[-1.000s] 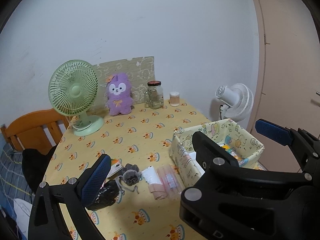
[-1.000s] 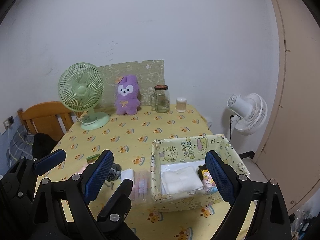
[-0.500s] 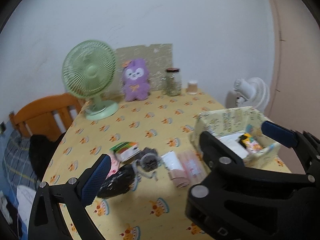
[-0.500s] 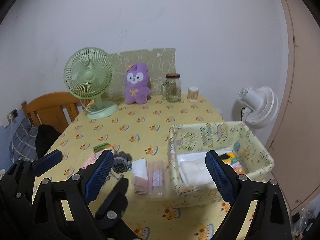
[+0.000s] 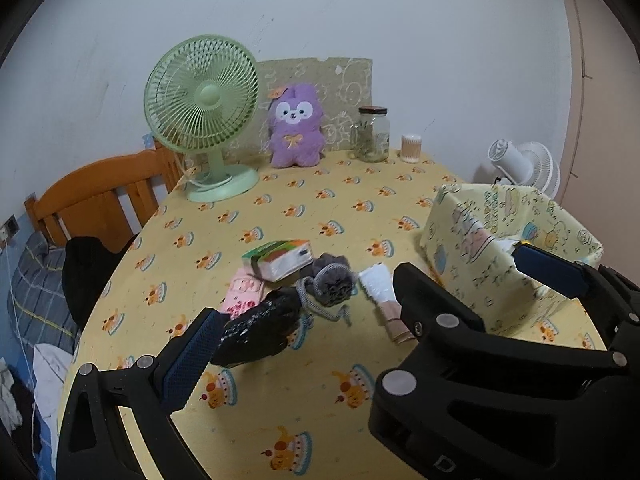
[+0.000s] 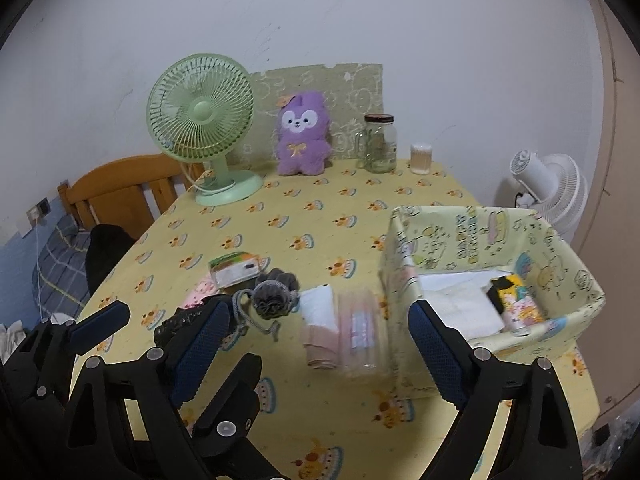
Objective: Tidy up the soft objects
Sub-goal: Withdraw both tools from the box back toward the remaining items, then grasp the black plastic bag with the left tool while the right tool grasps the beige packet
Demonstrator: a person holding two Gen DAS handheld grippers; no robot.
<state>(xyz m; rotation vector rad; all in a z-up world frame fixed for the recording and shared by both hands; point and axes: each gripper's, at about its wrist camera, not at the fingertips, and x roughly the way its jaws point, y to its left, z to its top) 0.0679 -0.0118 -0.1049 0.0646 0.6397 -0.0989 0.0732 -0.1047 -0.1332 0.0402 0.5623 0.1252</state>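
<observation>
Grey pouf [image 5: 334,282]: a ruffled mesh ball with a braided cord loop, lying mid-table, touching the tissue pack on its far side.
Black bundle [image 5: 262,330]: dark, speckled, crumpled fabric just beside the pouf, close to your left-hand tool.
Tissue pack [image 5: 280,260]: a glossy green-and-white soft packet resting partly on a pink printed pack [image 5: 242,292].
White roll [image 6: 318,310]: folded white and beige cloth, next to a clear plastic sleeve with pink contents.
Storage box [image 6: 496,222]: a fabric-lined box with a cartoon print, holding folded white cloth and a small colourful pack.
Table [image 6: 312,216]: yellow cloth with a cake pattern.
Left gripper [image 5: 368,308]: your jaws stand wide apart with nothing between the knurled blue pads.
Right gripper [image 6: 318,344]: spread wide and empty, though it has just narrowed slightly.
</observation>
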